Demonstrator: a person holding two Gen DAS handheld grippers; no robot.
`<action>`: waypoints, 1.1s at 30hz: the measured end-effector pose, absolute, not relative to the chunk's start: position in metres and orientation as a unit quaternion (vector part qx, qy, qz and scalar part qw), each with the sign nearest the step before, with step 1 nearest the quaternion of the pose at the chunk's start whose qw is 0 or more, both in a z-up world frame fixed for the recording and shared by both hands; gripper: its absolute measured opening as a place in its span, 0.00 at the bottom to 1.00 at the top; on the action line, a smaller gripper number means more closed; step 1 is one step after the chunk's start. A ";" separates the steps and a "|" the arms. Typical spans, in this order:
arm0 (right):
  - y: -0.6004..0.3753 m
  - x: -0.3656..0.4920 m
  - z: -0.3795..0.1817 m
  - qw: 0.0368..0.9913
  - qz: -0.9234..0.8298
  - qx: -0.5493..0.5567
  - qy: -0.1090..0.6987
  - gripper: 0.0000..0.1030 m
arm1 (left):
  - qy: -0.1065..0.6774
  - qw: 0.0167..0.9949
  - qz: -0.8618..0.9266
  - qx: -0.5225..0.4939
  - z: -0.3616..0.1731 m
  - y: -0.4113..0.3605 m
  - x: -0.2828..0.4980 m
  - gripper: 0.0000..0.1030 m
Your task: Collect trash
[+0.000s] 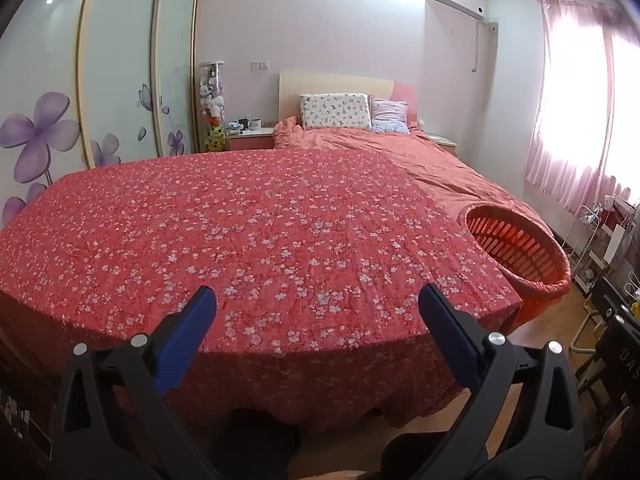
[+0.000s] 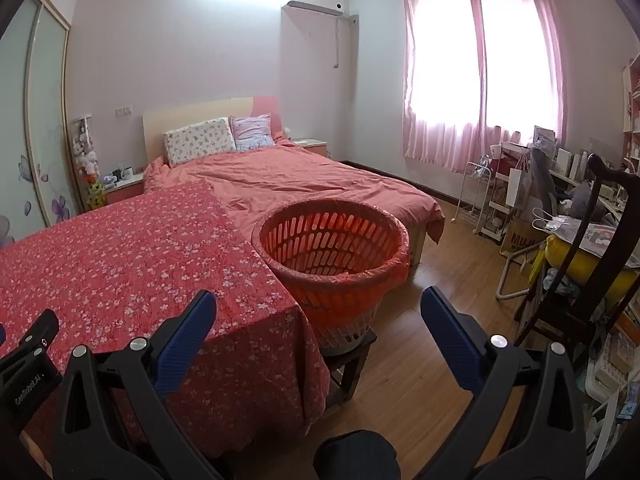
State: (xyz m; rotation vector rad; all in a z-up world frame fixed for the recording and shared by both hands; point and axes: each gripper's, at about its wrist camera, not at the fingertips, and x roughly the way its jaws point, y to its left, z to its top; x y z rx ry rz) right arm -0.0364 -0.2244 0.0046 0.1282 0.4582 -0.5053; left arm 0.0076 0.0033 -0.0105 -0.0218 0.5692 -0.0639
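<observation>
An orange slatted basket (image 2: 334, 248) lined with a thin bag stands on a dark stool at the right end of a table covered with a red flowered cloth (image 2: 120, 264). The basket also shows in the left wrist view (image 1: 520, 252), at the right. I see no trash on the cloth (image 1: 256, 232) in either view. My left gripper (image 1: 318, 308) is open and empty, over the cloth's near edge. My right gripper (image 2: 318, 312) is open and empty, in front of the basket. The left gripper's body shows at the left edge of the right wrist view.
A bed (image 2: 304, 176) with a salmon cover and two pillows lies behind the table. A wardrobe with purple flowers (image 1: 44, 136) fills the left wall. A dark wooden chair (image 2: 580, 264), a white rack and cluttered shelves stand at the right on the wood floor (image 2: 432, 344).
</observation>
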 end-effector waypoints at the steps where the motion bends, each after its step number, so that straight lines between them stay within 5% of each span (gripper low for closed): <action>1: -0.224 -0.036 0.004 0.940 -0.247 0.063 0.225 0.98 | 0.282 0.959 -0.032 -0.011 -0.011 0.003 0.008 0.96; 33: -0.226 -0.038 0.010 0.942 -0.243 0.071 0.221 0.98 | 0.268 0.963 -0.030 -0.012 0.002 -0.005 0.001 0.96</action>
